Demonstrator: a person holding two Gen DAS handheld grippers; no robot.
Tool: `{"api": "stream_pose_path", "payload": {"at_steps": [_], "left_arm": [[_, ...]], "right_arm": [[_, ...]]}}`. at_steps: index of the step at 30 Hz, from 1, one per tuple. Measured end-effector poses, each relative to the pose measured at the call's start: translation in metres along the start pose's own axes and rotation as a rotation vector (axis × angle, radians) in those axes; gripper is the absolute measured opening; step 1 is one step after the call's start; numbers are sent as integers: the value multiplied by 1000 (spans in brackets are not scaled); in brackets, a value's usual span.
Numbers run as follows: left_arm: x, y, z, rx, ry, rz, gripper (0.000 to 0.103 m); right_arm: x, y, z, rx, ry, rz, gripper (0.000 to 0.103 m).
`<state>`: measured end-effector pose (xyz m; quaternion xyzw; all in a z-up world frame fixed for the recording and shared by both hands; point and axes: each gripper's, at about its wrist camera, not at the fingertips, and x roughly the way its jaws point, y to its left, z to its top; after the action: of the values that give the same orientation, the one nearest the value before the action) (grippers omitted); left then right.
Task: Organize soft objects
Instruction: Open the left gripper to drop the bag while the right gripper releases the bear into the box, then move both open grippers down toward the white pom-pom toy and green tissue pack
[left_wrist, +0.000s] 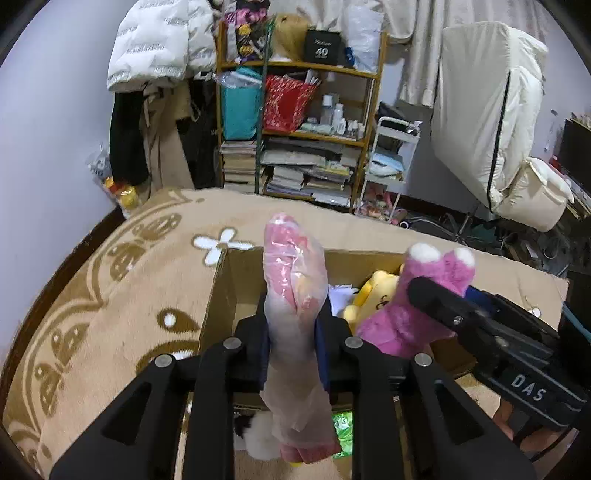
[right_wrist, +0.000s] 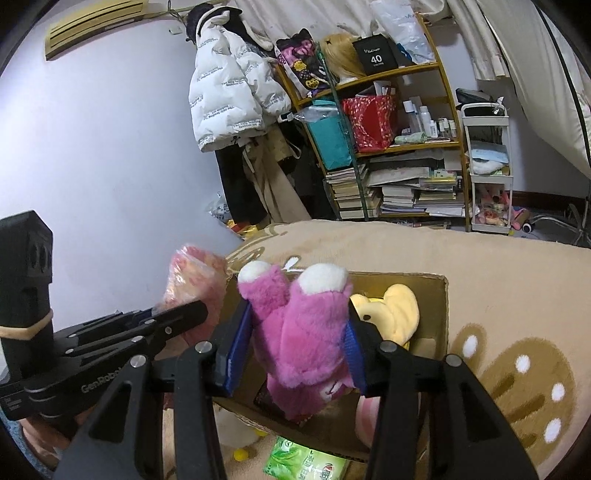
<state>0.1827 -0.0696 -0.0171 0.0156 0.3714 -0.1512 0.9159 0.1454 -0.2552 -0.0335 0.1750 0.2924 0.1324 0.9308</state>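
We see the left gripper (left_wrist: 293, 325) clamped tight on a pink plush wrapped in clear plastic (left_wrist: 295, 266); the bag is crinkly and glossy, with the top end sticking up past the fingers and the tail hanging below them. It sits above the near edge of an open cardboard box (left_wrist: 236, 280) on a beige patterned blanket (left_wrist: 122, 295).

The right gripper (right_wrist: 299, 339) pinches a magenta plush toy (right_wrist: 299, 321) between blue pads (right_wrist: 236, 347). The fur is fluffy, with two white-tipped limbs pointing up. Its jaws are only partly closed because of the toy's bulk. It hangs over the same box.

A yellow plush (right_wrist: 395, 314) lies inside the box. A green tissue pack (right_wrist: 306, 461) lies just in front of the box.
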Motion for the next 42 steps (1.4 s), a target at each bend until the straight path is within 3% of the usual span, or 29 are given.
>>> {"api": "stream_pose_path", "payload": {"at_steps": [5,7,11,16,21,24,29,31,34,42], "left_arm": [[6,5,-3,-2,31,26,27],[7,5,-4,4,38,35,37],[6,3,-6,15,29,49,48],[0,0,-7,34,21,61,55],[-9,-1,-10,48,21,87,67],[-16,1,-10,42,27,92,75],[-32,5,-13,35,22,107,84],[-38,6,-14,33,21,111,89],[-49,8,-18,28,14,120,96],[-72,12,-30,16,31,138,100]], "right_arm": [[0,-4,-2,14,2,0,51],[0,-5,-2,19,4,-2,52],[0,-6,-3,26,10,0,54],[-5,-5,1,25,-9,-10,73],[-13,-4,2,26,-19,-10,81],[-20,-3,0,32,-32,-7,92],[-31,0,-2,21,-34,-8,95],[-38,4,-3,15,-43,-16,103],[-47,10,-6,3,-47,-22,103],[-68,17,-19,16,-27,-43,103]]}}
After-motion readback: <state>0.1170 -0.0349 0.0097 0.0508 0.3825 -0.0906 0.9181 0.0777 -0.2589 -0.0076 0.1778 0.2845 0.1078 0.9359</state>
